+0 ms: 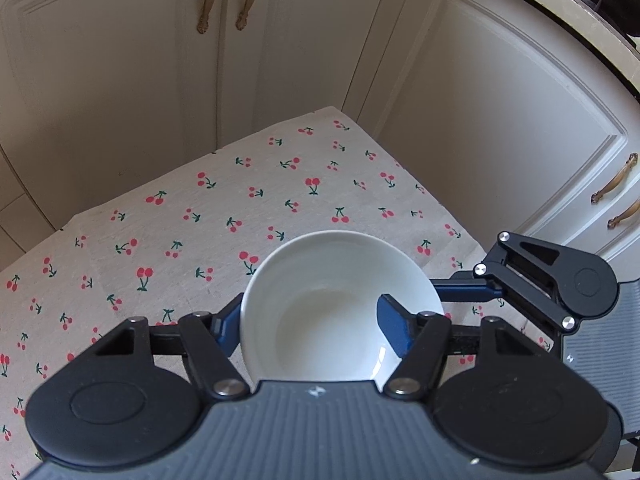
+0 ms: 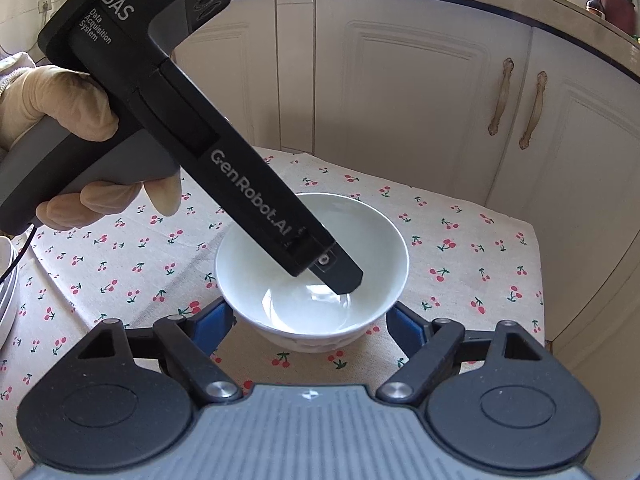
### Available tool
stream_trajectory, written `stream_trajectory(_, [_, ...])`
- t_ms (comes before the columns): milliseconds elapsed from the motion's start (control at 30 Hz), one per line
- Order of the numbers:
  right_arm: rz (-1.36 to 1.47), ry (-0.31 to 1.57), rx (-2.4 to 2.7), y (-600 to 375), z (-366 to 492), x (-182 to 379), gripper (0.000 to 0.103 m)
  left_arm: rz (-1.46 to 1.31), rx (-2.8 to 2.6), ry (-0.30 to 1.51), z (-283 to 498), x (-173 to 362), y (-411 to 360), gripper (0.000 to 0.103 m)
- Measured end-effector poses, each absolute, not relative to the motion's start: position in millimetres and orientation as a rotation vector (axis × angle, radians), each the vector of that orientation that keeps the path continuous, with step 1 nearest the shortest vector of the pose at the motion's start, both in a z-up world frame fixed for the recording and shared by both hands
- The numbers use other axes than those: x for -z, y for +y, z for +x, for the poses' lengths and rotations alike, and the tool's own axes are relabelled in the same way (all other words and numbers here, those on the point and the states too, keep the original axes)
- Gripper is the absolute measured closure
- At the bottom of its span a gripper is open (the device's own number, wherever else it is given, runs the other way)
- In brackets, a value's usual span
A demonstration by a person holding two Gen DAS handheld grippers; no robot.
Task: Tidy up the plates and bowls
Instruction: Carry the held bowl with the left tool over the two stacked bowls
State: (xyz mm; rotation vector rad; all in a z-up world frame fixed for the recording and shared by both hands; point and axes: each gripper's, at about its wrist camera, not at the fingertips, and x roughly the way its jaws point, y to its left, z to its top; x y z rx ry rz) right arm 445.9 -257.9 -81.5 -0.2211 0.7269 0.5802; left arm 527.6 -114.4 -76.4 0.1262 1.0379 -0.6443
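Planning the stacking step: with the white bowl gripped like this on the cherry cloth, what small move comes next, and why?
Probably lift it slightly. The left gripper is shut on the white ceramic bowl, one finger inside the wall and one outside, while the right gripper only straddles the bowl's base, fingers apart from it. The bowl sits on the cherry-print tablecloth.

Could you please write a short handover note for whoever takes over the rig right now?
Left gripper: shut on the rim of the white ceramic bowl, one finger inside and one outside.
Right gripper: open, with a finger on each side of the bowl's base. I cannot tell whether either finger touches it.
Things: the bowl is upright and empty on the cherry-print tablecloth. The white plates are stacked at the cloth's left edge, only partly in view.
Done: the bowl is gripped.
Left: the bowl is not lifted yet. It probably goes over by the plates next.
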Motion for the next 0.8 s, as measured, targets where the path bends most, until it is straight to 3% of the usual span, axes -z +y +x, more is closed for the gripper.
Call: stream_trajectory(800, [-0.246,0.799,-0.593,-248,393,61,0.016,0.17,0.685,1.054,464,60,-104,0.036])
